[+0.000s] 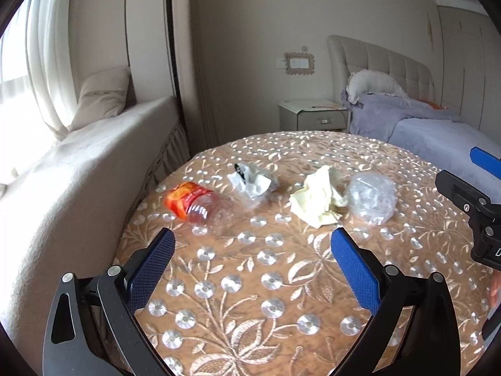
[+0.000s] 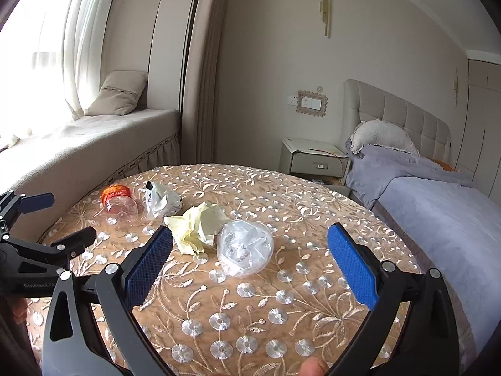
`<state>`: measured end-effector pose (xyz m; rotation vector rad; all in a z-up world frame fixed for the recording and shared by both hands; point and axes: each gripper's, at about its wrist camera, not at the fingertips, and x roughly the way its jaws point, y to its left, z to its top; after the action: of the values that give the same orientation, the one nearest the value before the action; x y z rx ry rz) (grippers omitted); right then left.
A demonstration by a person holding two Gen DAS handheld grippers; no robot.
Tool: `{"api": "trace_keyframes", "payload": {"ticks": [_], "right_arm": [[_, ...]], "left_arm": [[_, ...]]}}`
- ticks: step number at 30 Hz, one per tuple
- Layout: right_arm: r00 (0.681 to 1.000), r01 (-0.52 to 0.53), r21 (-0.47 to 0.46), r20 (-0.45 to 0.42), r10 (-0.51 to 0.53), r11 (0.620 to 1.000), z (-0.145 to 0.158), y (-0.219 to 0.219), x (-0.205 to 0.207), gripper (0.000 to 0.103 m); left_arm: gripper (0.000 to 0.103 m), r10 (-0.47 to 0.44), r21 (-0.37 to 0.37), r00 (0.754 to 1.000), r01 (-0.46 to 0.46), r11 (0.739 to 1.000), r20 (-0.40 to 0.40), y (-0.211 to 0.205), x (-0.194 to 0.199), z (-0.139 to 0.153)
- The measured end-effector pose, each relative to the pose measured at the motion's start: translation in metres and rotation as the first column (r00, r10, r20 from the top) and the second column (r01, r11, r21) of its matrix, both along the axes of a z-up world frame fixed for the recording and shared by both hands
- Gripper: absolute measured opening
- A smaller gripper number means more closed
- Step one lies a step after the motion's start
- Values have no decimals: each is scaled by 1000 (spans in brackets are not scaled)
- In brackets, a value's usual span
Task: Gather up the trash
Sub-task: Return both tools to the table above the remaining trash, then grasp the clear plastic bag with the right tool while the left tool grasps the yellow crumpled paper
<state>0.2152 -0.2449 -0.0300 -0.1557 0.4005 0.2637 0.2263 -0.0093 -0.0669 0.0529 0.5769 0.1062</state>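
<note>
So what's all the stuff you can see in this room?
bottle: 1, clear with orange label, lying at the table's left
wrapper: 1, white and black, crumpled, right of the bottle
paper: 1, pale yellow, crumpled, mid-table
plastic ball: 1, clear, scrunched, touching the paper's right side
table: 1, round, brown embroidered cloth
bed: 1, lilac cover, right
nightstand: 1, beige, beside the bed
window seat: 1, cream, left, cushion on it
left gripper: 1, black, blue jaws open, holding nothing
right gripper: 1, black, blue jaws open, facing the plastic ball
</note>
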Motion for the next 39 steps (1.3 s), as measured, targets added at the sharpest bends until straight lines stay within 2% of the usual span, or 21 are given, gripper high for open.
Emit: {"api": "trace_keyframes", "payload": {"ticks": [6,15,18,20,22,24,26,28,30,34,39], "right_arm": [[998,-2,-23,-69,0,1000,-21,16,36,98],[983,34,-46,-178,-42,998,-55,21,96,98],[967,53,-22,-248,-57,998,-65,16,117,98],[957,59,-23,-282,-63,998,-72,15,126,93],[945,65,-51,-317,-78,997,-81,17,134,82],[935,48,-54,-348,-64,997,-88,18,138,65],[926,27,-39,-375,-40,999,-93,20,140,41],[927,25,-36,-374,-37,999,-91,20,135,30],[935,27,-1,-355,-25,1000,-81,15,130,27],[967,34,46,-252,-21,998,-47,1,109,26],[982,25,71,-187,-11,997,-18,-15,92,26]], "left_arm": [[98,31,-27,999,-33,999,-39,22,21,-16],[98,8,-31,998,-10,999,-66,21,53,-26],[98,-1,-26,998,0,1000,-70,18,61,-27],[98,-5,-23,997,4,1000,-72,16,66,-28],[98,-11,-21,997,10,1000,-75,14,70,-29],[98,-17,-15,997,16,1000,-77,11,73,-30],[98,-26,-12,996,26,1000,-80,7,76,-30],[98,-31,-11,996,30,999,-78,4,77,-29],[98,-46,-20,996,44,999,-77,0,80,-27],[98,-84,-5,994,84,996,-69,-16,87,-22],[98,-155,-3,985,155,988,-79,-38,109,-21]]}}
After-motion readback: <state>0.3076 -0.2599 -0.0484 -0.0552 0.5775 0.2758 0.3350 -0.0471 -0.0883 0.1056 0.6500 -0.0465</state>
